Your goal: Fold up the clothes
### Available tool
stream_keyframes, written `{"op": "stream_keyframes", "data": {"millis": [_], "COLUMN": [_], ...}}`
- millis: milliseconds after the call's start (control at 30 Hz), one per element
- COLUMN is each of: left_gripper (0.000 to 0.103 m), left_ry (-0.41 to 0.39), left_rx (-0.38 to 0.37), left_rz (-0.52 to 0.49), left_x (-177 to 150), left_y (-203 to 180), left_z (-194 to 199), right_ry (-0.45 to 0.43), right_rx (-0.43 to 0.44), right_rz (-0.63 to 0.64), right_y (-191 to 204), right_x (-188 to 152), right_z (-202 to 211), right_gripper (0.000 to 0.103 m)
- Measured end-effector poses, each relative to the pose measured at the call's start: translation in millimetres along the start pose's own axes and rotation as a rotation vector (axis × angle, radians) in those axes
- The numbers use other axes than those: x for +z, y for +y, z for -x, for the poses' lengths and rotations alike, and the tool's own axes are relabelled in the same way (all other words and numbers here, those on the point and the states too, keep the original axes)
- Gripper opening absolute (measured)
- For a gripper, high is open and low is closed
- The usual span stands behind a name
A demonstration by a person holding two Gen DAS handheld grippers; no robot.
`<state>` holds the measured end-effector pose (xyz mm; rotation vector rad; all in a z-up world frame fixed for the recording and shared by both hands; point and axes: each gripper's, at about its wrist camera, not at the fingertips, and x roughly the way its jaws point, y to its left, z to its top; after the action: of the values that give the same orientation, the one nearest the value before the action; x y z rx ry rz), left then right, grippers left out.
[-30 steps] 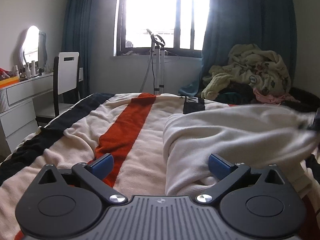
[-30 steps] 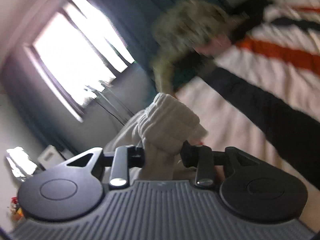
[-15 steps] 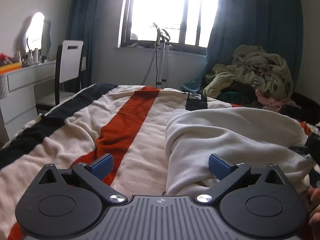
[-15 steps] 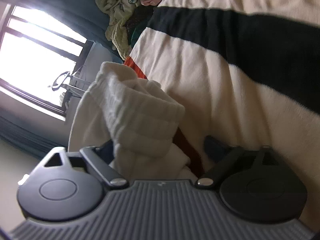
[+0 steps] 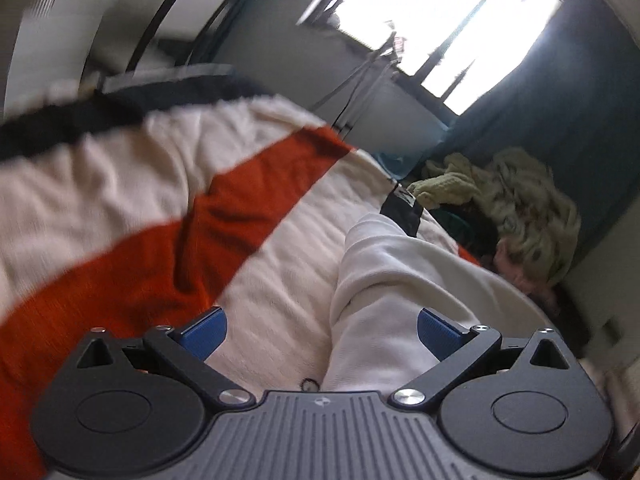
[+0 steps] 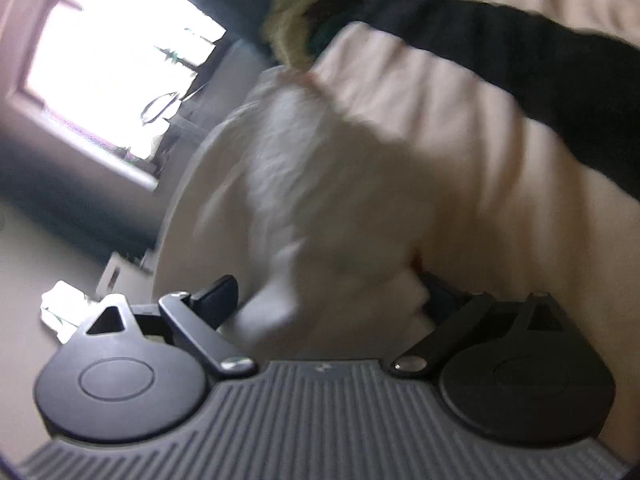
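A soft cream-white knitted garment (image 5: 404,280) lies on the cream, orange and black striped blanket (image 5: 168,216), its near edge reaching between the spread jaws of the left gripper (image 5: 320,330). The right gripper (image 6: 328,300) also stands apart, bunched cloth filling its gap (unclamped). Closing on that thick wad risks a crooked fold, or snagging the blanket beneath.

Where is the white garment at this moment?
The white garment lies on the striped blanket, right of its orange stripe in the left wrist view, and sits between the open fingers of both grippers.
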<state>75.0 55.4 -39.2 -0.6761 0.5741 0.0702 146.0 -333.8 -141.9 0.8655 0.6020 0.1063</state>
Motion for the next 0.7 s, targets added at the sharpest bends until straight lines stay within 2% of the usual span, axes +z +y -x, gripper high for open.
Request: {"op": "stream_keyframes", "data": {"millis": [67,200,267,367,467,567,600,700], "left_gripper": [0.102,0.102,0.100,0.100,0.100,0.100,0.100,0.087], "left_ry": [0.037,0.087,0.111,0.155,0.232,0.278,0.269,0.239], "left_rx": [-0.029,-0.076,-0.100,-0.153,-0.239,-0.247,-0.234,-0.193], "left_rz": [0.056,0.099,0.121,0.133,0.137,0.028,-0.001,-0.070], "left_x": [2,2,2,1,-5,-13,-15,-20], "left_y": [8,15,18,18,12,-3,-7,-14], "left_z": [-9,-22,-29,-36,-42,-46,-46,-46], "right_ry": [0.001,-0.007,-0.025,-0.052,-0.076,-0.094,-0.098,-0.090], "right_rx": [-0.040,-0.085,-0.087,-0.090,-0.090,-0.088,-0.092,-0.119], "right_rz": [0.074,0.079,0.088,0.111,0.127,0.133,0.137,0.123], "right_y": [9,9,14,19,23,26,27,30], "right_x": [-2,-5,-6,-7,-7,-9,-10,-14], "right_z": [2,6,11,18,24,30,33,39], "right_gripper": [0.076,0.049,0.042,0.038,0.036,0.035,0.035,0.035]}}
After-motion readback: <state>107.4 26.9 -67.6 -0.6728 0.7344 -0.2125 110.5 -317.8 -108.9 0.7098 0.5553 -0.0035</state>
